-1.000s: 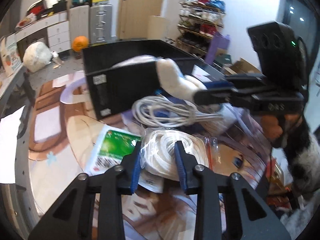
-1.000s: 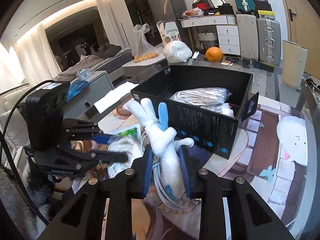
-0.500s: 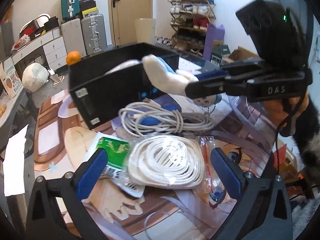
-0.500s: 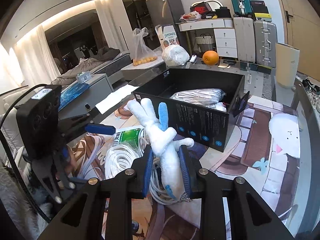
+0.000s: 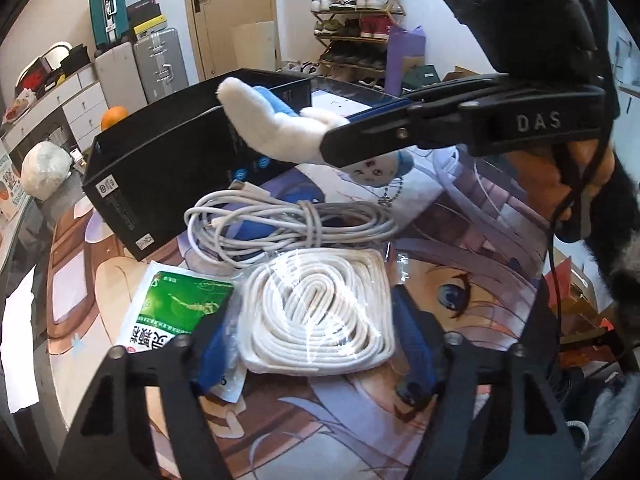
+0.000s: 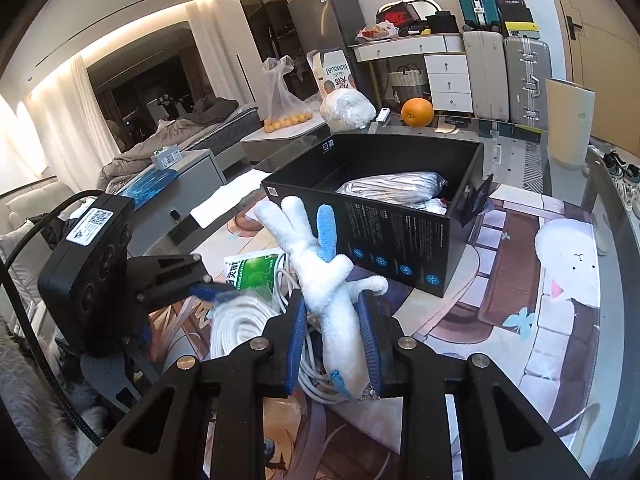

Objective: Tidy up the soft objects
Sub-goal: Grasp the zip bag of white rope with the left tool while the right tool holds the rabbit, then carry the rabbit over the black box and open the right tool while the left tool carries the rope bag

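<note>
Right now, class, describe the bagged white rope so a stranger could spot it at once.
Find the open black box on the printed table mat. Just in front lies a loose grey cable bundle; nearer still sits the bagged white rope, between the closing left gripper's fingers. Only it is flat-coiled and sealed in clear plastic.

Fluffy white-and-blue plush rabbit toy (image 6: 336,292); coiled white rope in glossy clear plastic wrap (image 5: 320,312); matt black cardboard box (image 6: 400,240); smooth printed surface (image 6: 520,300).
</note>
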Demonstrator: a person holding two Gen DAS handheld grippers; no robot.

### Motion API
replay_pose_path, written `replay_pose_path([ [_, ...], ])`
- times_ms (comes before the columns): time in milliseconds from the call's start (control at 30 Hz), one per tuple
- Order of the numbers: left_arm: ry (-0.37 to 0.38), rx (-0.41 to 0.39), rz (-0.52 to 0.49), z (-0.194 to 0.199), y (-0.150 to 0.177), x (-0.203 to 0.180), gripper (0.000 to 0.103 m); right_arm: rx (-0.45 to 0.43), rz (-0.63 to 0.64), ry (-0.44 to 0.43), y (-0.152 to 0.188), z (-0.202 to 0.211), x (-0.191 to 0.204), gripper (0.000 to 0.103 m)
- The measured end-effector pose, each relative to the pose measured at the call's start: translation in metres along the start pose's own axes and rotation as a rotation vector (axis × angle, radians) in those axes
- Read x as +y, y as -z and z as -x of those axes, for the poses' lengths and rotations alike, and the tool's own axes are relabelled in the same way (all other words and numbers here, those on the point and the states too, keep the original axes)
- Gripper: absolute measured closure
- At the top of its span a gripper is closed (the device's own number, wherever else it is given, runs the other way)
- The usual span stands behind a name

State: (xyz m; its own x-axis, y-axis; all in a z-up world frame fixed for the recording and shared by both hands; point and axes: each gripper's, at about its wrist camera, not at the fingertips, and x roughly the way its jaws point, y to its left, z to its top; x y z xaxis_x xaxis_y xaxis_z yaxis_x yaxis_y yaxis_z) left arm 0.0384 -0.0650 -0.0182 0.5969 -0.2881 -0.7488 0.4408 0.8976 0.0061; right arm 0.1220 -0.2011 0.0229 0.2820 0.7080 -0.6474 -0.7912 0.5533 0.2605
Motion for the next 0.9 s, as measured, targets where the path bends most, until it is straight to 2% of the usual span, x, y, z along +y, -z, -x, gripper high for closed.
replay_pose_path([
  [200, 0.009, -0.051, 0.024, 0.016, 0.001, 0.005, 0.039, -0.021, 0.009, 0.000, -0.002, 0.008, 0.005, 0.077],
  [433, 0.020, -0.160, 0.155, 0.047, -0.005, 0.038, 0.039, -0.064, 0.029, 0.021, -0.010, 0.024, 0.010, 0.077],
  [633, -0.035, -0.236, 0.241, 0.058, -0.025, 0.064, 0.039, -0.104, 0.039, 0.062, -0.024, 0.037, 0.011, 0.077],
  [900, -0.085, -0.278, 0.258, 0.047, -0.056, 0.085, 0.039, -0.129, 0.045, 0.121, -0.051, 0.037, 0.006, 0.077],
])
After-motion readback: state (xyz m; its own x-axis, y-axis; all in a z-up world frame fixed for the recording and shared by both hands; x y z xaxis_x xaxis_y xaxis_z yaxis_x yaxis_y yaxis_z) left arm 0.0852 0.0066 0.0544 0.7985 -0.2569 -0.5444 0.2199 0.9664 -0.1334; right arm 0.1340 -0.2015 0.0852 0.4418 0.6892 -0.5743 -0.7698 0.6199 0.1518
